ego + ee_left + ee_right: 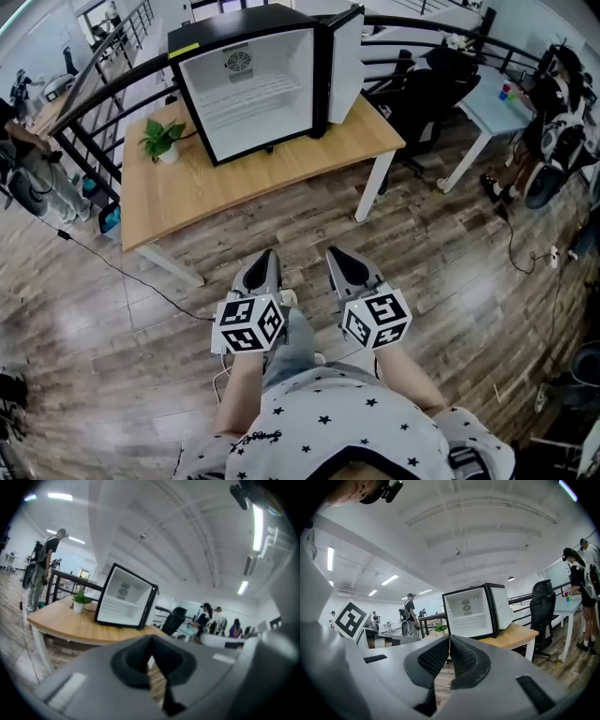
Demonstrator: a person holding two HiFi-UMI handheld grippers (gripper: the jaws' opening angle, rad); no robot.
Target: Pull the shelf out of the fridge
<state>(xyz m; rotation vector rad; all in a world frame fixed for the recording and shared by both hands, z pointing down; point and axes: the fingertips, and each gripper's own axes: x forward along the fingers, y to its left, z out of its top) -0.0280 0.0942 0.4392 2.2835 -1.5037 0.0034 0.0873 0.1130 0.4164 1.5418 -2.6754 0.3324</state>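
Note:
A small black fridge (251,80) stands on a wooden table (234,178) with its door (345,64) swung open to the right. A white wire shelf (249,97) sits across its white inside. Both grippers are held low over the floor, well short of the table and touching nothing. My left gripper (270,255) is shut and empty, and so is my right gripper (335,253). The left gripper view looks past the shut left gripper (151,640) at the fridge (124,603). In the right gripper view the right gripper (449,638) points at the fridge (471,612) and its shelf (468,616).
A potted plant (163,139) stands on the table left of the fridge. A black office chair (427,94) and a white desk (487,108) are to the right. A black railing (94,94) runs behind the table. A cable (122,272) trails over the wood floor. People stand in the background.

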